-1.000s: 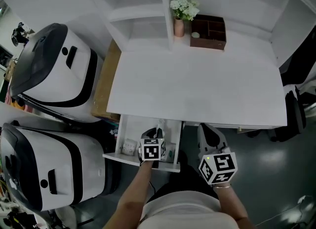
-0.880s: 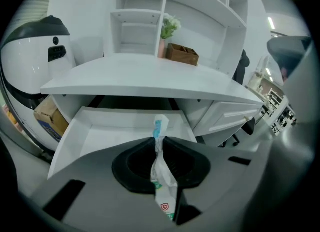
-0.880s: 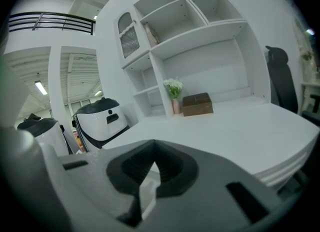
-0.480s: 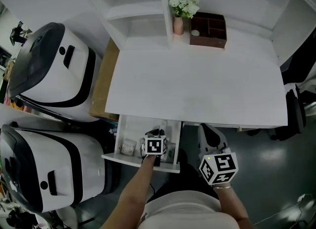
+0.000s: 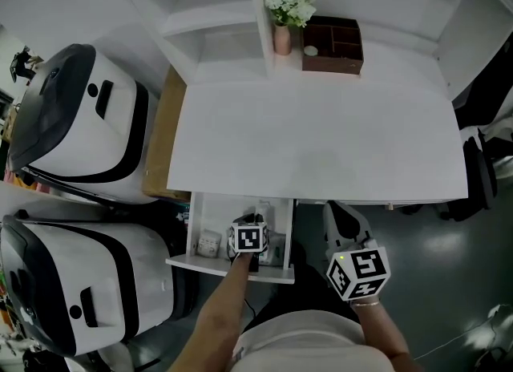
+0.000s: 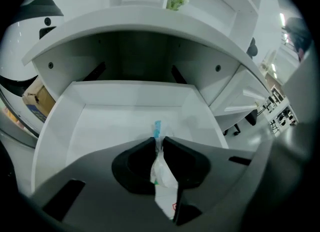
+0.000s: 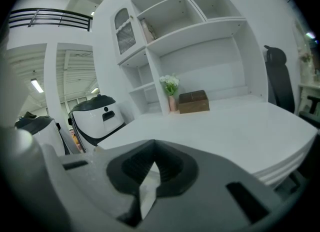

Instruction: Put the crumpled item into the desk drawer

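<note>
The left hand-held gripper (image 6: 159, 140), clamped on the crumpled white plastic wrapper (image 6: 161, 172), points down into the open white desk drawer (image 6: 120, 121), whose floor lies directly ahead. The right hand-held gripper (image 7: 151, 162) is closed and empty.

A white desk (image 5: 321, 146) carries a pink vase (image 5: 281, 39) of white flowers at its back edge. Just right of the vase is a brown wooden box (image 5: 332, 44) with compartments. Under the desk's front left, a white drawer (image 5: 232, 264) stands pulled out, a small white object (image 5: 208, 242) lying at its left side. On the dark floor (image 5: 449, 258), a cardboard box (image 5: 160, 138) sits against the desk's left end.
</note>
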